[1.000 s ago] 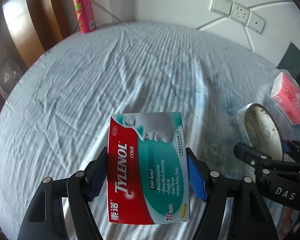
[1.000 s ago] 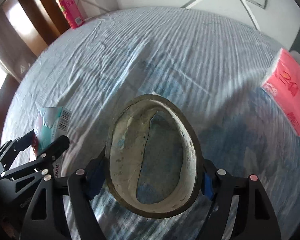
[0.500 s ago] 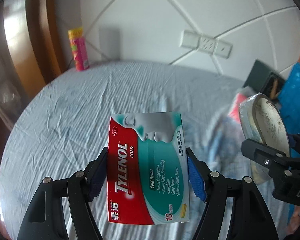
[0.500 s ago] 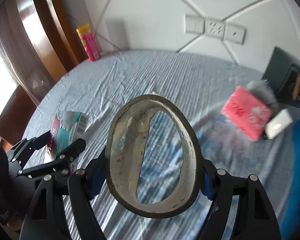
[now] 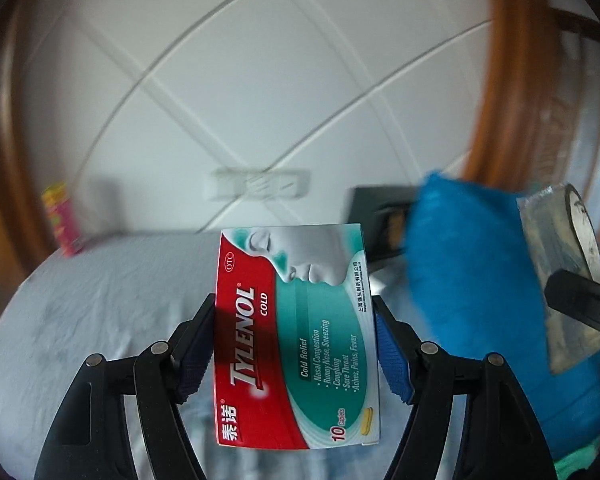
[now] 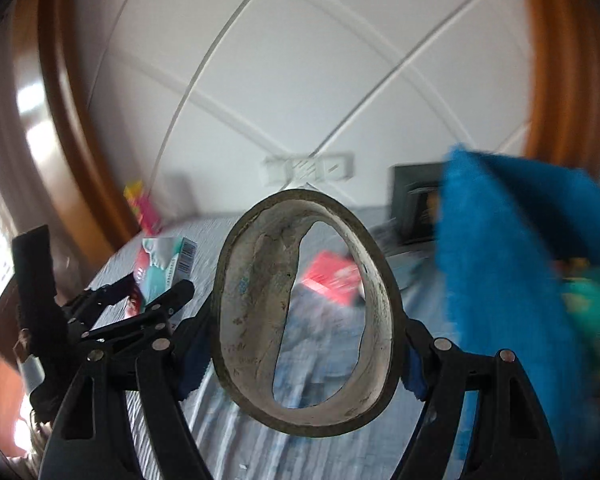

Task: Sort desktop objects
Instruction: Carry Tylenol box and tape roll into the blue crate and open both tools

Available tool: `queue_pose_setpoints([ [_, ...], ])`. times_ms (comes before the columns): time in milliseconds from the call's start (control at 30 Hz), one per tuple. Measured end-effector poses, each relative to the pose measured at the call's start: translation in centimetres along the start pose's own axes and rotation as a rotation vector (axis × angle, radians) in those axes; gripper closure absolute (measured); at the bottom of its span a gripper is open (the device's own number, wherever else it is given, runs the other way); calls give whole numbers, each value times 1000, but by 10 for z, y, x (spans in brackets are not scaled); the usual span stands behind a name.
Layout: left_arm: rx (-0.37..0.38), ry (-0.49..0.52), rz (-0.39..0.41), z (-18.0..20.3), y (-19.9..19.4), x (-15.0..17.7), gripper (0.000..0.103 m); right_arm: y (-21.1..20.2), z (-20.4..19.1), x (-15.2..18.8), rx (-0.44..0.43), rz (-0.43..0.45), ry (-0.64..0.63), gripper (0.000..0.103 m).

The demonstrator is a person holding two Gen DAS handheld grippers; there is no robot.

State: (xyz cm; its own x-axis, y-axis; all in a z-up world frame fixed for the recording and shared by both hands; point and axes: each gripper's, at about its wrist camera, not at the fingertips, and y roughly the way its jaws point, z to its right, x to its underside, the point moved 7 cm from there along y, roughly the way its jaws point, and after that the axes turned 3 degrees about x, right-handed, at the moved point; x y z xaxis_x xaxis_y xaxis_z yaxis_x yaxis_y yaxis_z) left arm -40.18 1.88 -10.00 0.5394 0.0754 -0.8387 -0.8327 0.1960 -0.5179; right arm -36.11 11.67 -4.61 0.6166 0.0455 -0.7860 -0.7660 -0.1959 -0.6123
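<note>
The left gripper (image 5: 296,344) is clamped on a Tylenol Cold box (image 5: 296,340), its blue pads (image 5: 392,360) pressing the two long sides. The box stands upright between the fingers, red and teal face toward the camera, lifted clear above the blue-grey striped cloth (image 5: 100,312) that covers the table.

The right gripper (image 6: 306,344) is closed around a roll of tape (image 6: 306,312), holding it on edge so you look straight through the hole. The inner core is grubby and off-white, and through it a pink packet (image 6: 332,280) shows lying on the cloth.

Taking the Tylenol box as the mark: the tape roll (image 5: 560,272) hangs well off to its right, at about the same height. Between the two rises a bright blue fuzzy cloth or cushion (image 5: 472,272); it is too blurred to say which. Behind the box, on the white panelled wall (image 5: 260,60), sits a row of sockets (image 5: 260,186). A dark frame-like thing (image 5: 380,220) stands behind the box on its right. Far to its left, against the wall, stands a pink and yellow canister (image 5: 62,216).
</note>
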Motion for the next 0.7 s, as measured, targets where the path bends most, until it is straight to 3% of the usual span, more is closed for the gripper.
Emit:
queue_pose_setpoints([
  [167,186,67,68,130,-9,-35,32,-80,109,-7,108,97,58,27],
  [267,320,141,80,225,-15,-45,32,-119,188,1,223,109,91,27],
  [367,378,211,70,299,-14,-43,32,-143,267,14,333,90,143,27],
  [533,395,310,-130,382,11,-4,32,-152,366,44,492,-10,170,27],
  [633,370,361,-251,405,26,25,31,-147,384,60,445,-64,166,27],
  [700,342,375,-287,407,32,33,31,-144,394,71,399,-103,165,27],
])
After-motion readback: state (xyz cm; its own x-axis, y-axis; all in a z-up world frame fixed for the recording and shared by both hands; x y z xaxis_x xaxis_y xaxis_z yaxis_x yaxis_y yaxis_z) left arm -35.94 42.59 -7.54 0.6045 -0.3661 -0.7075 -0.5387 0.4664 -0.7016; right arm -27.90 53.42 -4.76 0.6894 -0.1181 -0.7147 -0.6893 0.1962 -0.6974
